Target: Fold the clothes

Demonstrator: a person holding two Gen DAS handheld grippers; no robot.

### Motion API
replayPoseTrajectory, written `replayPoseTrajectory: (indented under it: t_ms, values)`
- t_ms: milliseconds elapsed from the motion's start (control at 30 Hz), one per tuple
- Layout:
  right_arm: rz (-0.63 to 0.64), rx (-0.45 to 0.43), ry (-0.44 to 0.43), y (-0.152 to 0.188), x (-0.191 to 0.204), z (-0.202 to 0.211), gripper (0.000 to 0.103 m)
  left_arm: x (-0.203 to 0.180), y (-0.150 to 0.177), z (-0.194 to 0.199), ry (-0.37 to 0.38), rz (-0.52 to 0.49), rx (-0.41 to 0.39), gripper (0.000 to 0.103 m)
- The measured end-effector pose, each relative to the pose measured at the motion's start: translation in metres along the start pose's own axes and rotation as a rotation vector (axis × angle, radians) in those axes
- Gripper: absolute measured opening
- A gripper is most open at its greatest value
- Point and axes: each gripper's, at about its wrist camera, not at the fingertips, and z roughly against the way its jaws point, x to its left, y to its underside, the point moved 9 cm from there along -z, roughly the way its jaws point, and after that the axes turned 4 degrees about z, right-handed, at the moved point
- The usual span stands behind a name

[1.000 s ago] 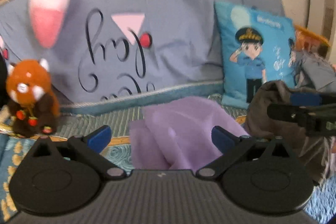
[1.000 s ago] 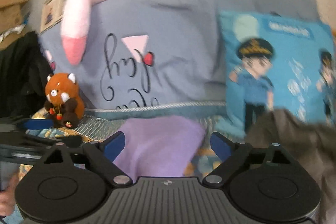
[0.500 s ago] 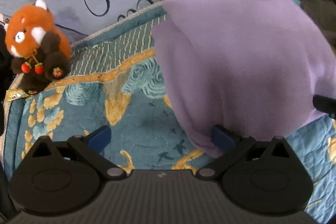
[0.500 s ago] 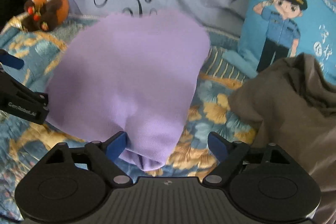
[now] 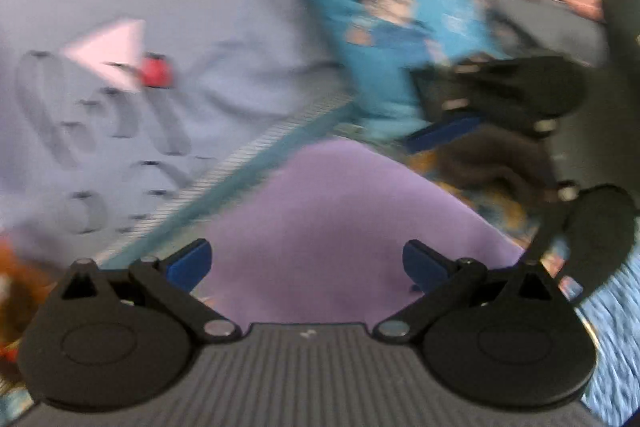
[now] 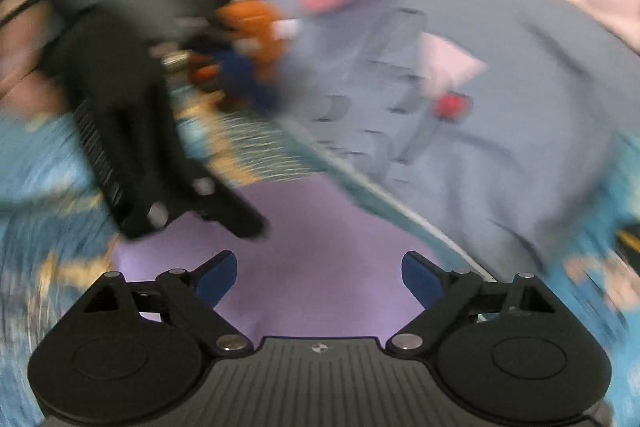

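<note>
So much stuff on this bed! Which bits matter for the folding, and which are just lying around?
For the folding:
- purple garment
- left gripper, open
- right gripper, jaws opening, nothing gripped
- brown garment

Just lying about:
- grey cushion
- blue cartoon pillow
- red panda toy

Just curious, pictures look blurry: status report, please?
Left gripper open. Right gripper opening, nothing between pads. Purple garment lies on bedspread below both. Brown clothes pile beside it.
</note>
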Motion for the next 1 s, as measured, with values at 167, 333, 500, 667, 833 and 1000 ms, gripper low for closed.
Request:
replayPoseTrajectory:
  t_ms: [167,333,500,667,833,1000]
  values:
    - [-0.121,0.116,-0.155,0.041,0.011,-0.035,0.103,-0.005,0.037,-0.054,0.115,-0.127,0.173,0.103]
    - [-0.12,0.139,-0.176,0.033,0.01,-0.035,0.103,-0.01,0.043,-0.057,0.138,-0.176,0.134,0.103]
    - [-0.083,0.151,-0.195,0.011,-0.01,-0.021,0.102,-0.015,0.029,-0.049,0.041,-0.259,0.219,0.103]
    - [-0.004,0.106,-0.202,-0.004,-0.027,-0.023,0.103,-0.026,0.01,-0.039,-0.006,-0.466,0.153,0.103]
    - [-0.064,0.131,-0.265,0.002,-0.035,-0.048,0.103,-0.014,0.011,-0.065,0.048,-0.426,0.237,0.103]
    - [-0.129,0.153,-0.313,0.016,-0.031,-0.061,0.103,-0.006,0.019,-0.078,0.088,-0.372,0.271,0.103]
